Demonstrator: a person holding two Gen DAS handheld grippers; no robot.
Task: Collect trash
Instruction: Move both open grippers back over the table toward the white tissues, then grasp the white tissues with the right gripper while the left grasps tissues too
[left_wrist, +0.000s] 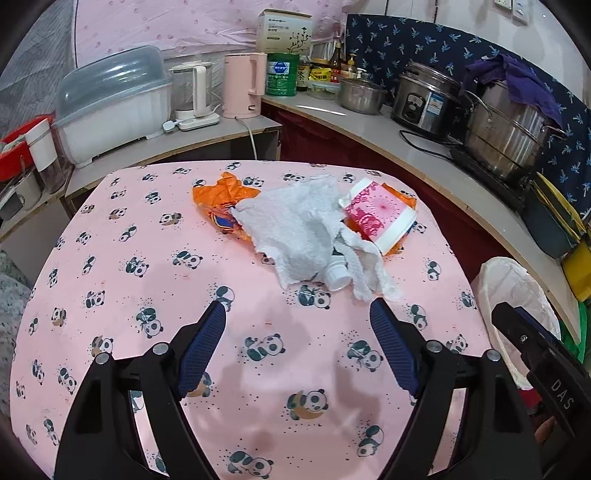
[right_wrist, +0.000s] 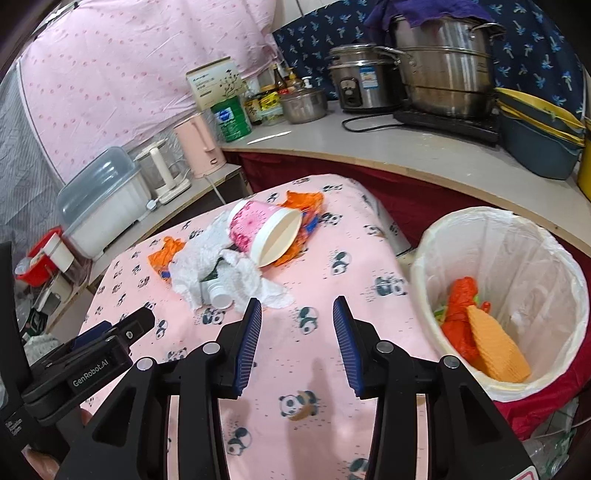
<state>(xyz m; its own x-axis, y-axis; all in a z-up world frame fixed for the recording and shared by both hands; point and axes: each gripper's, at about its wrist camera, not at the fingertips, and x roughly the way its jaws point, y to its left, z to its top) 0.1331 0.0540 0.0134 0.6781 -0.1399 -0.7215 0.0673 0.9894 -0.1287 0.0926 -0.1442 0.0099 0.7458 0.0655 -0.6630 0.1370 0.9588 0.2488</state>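
Op A: While both tools hover over the table (left_wrist: 122, 266), status?
Op B: Left gripper (left_wrist: 297, 314) jaws wide, empty. Right gripper (right_wrist: 297, 308) jaws apart, empty. Trash pile (left_wrist: 303, 225) on far side; bin (right_wrist: 517, 236) beside table.

- The right gripper (right_wrist: 297, 310), black with blue ribbed pads, hovers over a pink panda-print tablecloth (right_wrist: 317, 369), jaws apart with nothing between them.
- Beyond it lies a crumpled white paper towel (right_wrist: 243, 275) over a small white-capped bottle (right_wrist: 219, 295) (only partly visible).
- A pink-patterned paper cup (right_wrist: 264, 232) lies on its side against orange plastic wrappers (right_wrist: 304, 206).
- Beside the table's right edge stands a round white-lined waste bin (right_wrist: 524, 236) holding an orange-red bag (right_wrist: 460, 317) and an orange ribbed sponge-like piece (right_wrist: 495, 350).
- The other black gripper (right_wrist: 110, 339) shows at lower left.
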